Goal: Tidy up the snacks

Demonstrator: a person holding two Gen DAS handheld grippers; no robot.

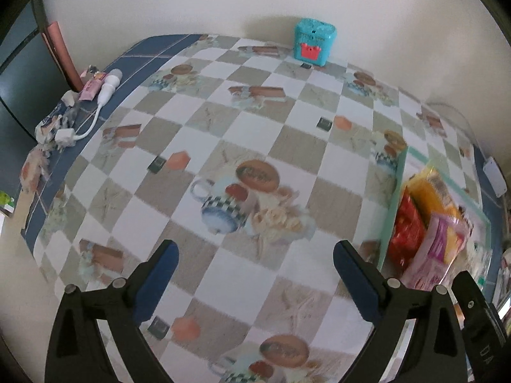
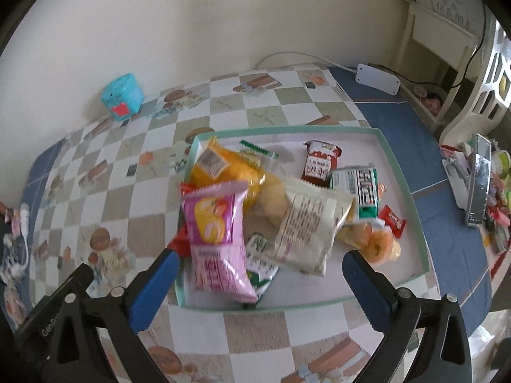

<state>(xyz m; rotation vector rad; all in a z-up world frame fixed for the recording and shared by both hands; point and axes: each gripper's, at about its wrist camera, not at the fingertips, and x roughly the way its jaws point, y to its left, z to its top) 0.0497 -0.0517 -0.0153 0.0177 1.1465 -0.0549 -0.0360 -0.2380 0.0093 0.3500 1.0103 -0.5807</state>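
Note:
A shallow tray with a green rim [image 2: 287, 129] holds several snack packets. Among them are a pink packet [image 2: 217, 233] tilted at the near left corner, a yellow one [image 2: 223, 166], a white one [image 2: 306, 229], a red-brown one [image 2: 319, 162] and a green-white one [image 2: 361, 188]. My right gripper [image 2: 260, 257] hangs open just above the tray's near edge, its blue pads touching no packet. My left gripper [image 1: 255, 249] is open over bare checkered tablecloth, left of the tray [image 1: 391, 207], with nothing between its fingers. In that view the pink packet [image 1: 437, 242] looks blurred.
A teal box [image 1: 314, 41] stands by the wall at the back. A white charger and cable [image 1: 105, 89] lie with wrappers at the table's left edge. A white power strip [image 2: 377, 78] sits at the back right, and clutter [image 2: 479, 182] lines the right side.

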